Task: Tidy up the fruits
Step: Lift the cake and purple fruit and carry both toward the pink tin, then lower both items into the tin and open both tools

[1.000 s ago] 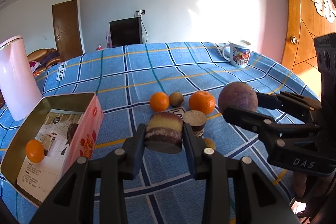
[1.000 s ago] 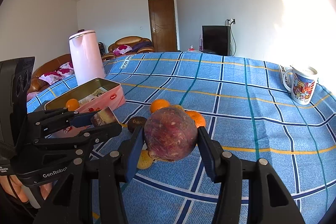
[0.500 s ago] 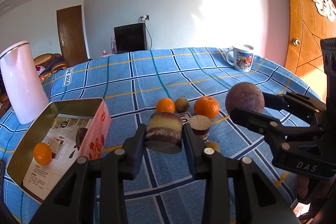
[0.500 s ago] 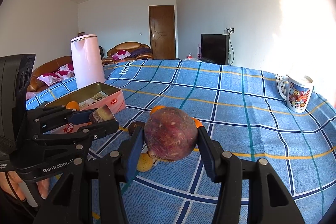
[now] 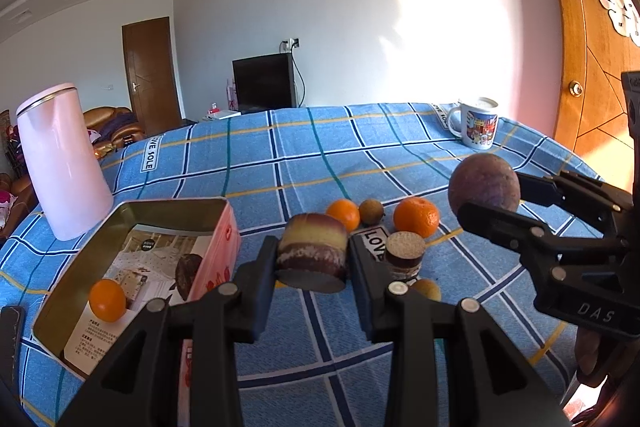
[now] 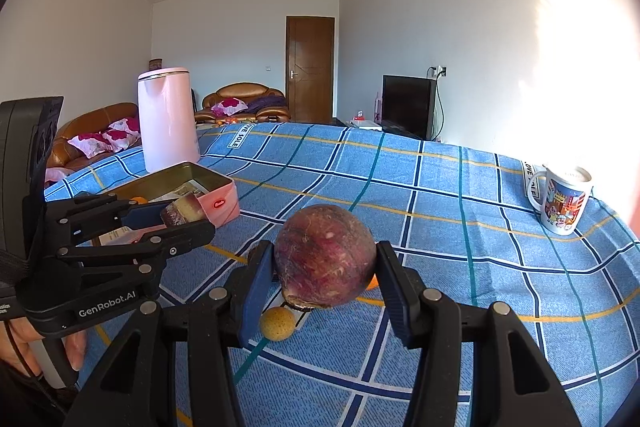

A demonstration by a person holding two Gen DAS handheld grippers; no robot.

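My left gripper point(image 5: 313, 259) is shut on a yellow and purple cut fruit chunk point(image 5: 313, 251), held above the blue checked tablecloth beside the pink tin box point(image 5: 172, 211). My right gripper point(image 6: 325, 267) is shut on a round purple fruit point(image 6: 325, 255), which also shows in the left wrist view point(image 5: 484, 183). On the cloth lie two oranges point(image 5: 416, 217) point(image 5: 343, 213), a small brown fruit point(image 5: 371, 212), a cut purple chunk point(image 5: 405, 254) and a small yellow fruit point(image 6: 277, 323). The box holds an orange point(image 5: 107, 300) and a dark fruit point(image 5: 187, 269).
A tall pink kettle point(image 5: 60, 163) stands behind the box at the left. A printed mug point(image 5: 478, 129) stands at the far right of the table. The box floor is lined with printed paper. A dark object point(image 5: 10, 339) lies at the left edge.
Both grippers have risen and tilted up with their fruits still held. The fruits on the cloth have not moved.
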